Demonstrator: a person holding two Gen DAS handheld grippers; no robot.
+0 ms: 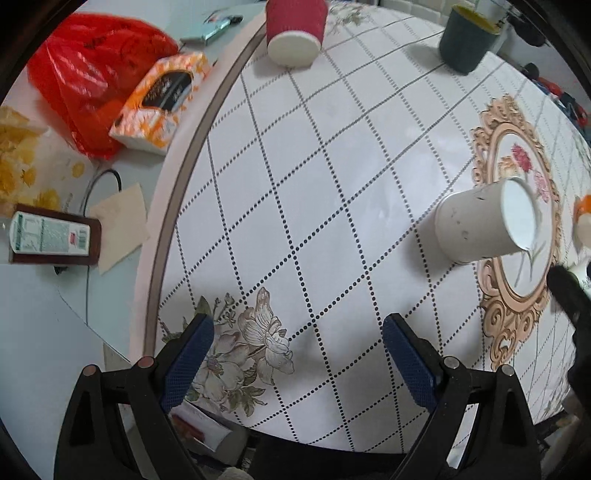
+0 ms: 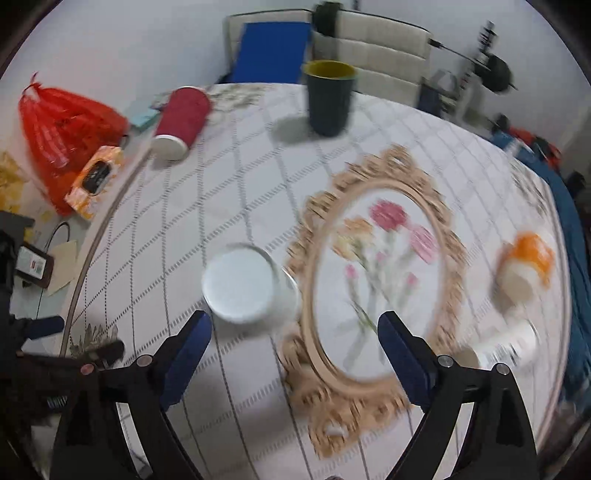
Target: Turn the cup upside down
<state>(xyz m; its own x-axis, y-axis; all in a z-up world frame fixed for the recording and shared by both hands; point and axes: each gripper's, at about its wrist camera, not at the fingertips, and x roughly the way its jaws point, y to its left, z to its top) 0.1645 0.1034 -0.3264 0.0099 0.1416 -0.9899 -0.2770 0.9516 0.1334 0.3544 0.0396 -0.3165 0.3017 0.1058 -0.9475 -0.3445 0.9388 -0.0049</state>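
Observation:
A white paper cup (image 1: pixel 476 225) stands upside down on the round table, base up, beside the gold oval frame print; it also shows in the right wrist view (image 2: pixel 247 284). A red ribbed cup (image 1: pixel 295 31) stands upside down at the far left edge (image 2: pixel 181 122). A dark green cup (image 1: pixel 467 37) stands upright at the back (image 2: pixel 330 98). An orange-and-white cup (image 2: pixel 524 266) stands upside down at the right. My left gripper (image 1: pixel 297 350) is open and empty over the flower print. My right gripper (image 2: pixel 293 339) is open and empty, just in front of the white cup.
On the lower surface left of the table are a red plastic bag (image 1: pixel 92 81), an orange tissue box (image 1: pixel 162 103), a dark bottle with a label (image 1: pixel 51 236) and a cable. A white item (image 2: pixel 509 343) lies blurred at the right. Chairs (image 2: pixel 369 48) stand behind the table.

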